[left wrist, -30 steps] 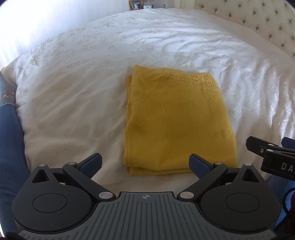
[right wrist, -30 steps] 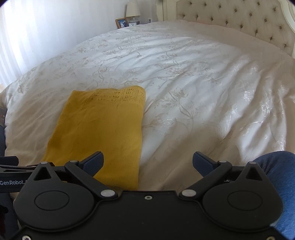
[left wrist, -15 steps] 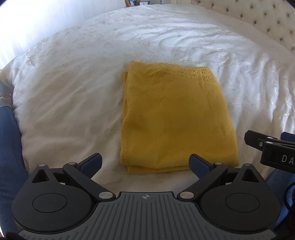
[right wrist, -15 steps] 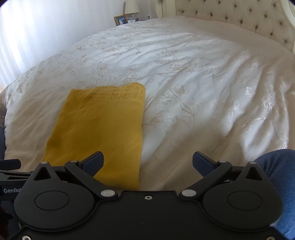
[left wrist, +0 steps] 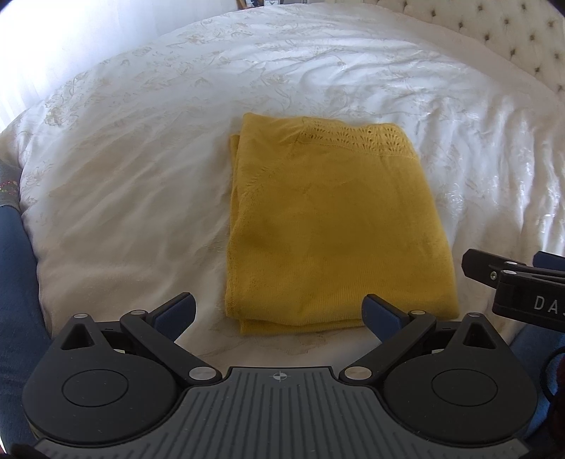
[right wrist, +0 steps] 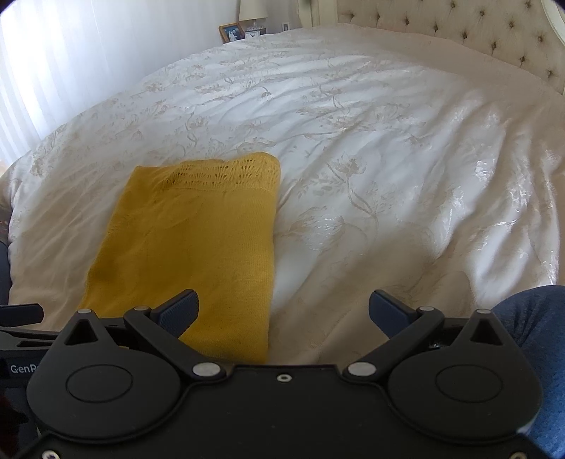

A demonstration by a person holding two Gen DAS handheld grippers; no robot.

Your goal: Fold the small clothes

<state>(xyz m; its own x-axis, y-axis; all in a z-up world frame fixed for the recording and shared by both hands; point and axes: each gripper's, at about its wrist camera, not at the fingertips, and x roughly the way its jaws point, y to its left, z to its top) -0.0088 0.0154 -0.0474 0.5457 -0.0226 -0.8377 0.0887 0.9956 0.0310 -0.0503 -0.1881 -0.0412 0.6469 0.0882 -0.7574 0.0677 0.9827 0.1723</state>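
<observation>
A mustard-yellow knit garment point(left wrist: 332, 226) lies folded into a neat rectangle on the white bed, lace-patterned edge at the far end. It also shows in the right wrist view point(right wrist: 190, 247), left of centre. My left gripper point(left wrist: 279, 314) is open and empty, held just short of the garment's near edge. My right gripper point(right wrist: 284, 310) is open and empty, over the garment's near right corner and the bedspread beside it. The right gripper's body shows at the right edge of the left wrist view point(left wrist: 515, 282).
The white floral bedspread point(right wrist: 388, 159) stretches wide around the garment. A tufted cream headboard point(right wrist: 459, 28) stands at the far right. A nightstand with a photo frame point(right wrist: 231, 31) and lamp is at the far end. Blue-jeaned legs point(right wrist: 540, 335) are close by.
Both grippers have stayed open and empty. The left view has shifted slightly, so the garment sits a little nearer and lower right. The garment itself has not moved.
</observation>
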